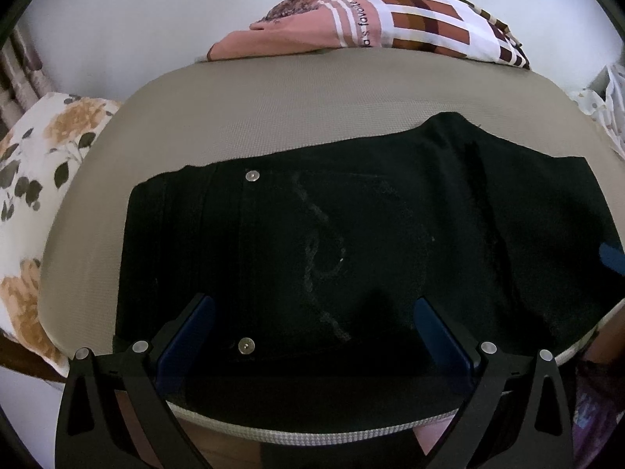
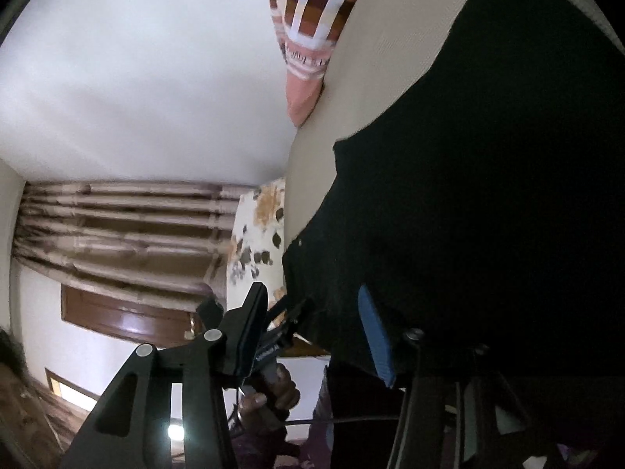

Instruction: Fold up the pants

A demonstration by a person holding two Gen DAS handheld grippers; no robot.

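Black pants (image 1: pixel 351 234) lie spread flat on a beige mattress (image 1: pixel 254 117), waist end at the left with two metal buttons (image 1: pixel 252 176). My left gripper (image 1: pixel 312 308) is open, its blue-padded fingers straddling the near edge of the pants close above the cloth. In the right wrist view the pants (image 2: pixel 488 195) fill the right side, tilted. My right gripper (image 2: pixel 312 301) is open beside the pants' edge, holding nothing. The left gripper and the hand holding it (image 2: pixel 273 387) show just beyond it.
A striped pink and brown pillow (image 1: pixel 390 19) lies at the mattress's far edge. A floral pillow (image 1: pixel 43 179) sits to the left. White walls surround the bed. Brown curtains (image 2: pixel 117 226) and a wooden frame (image 2: pixel 129 320) show in the right wrist view.
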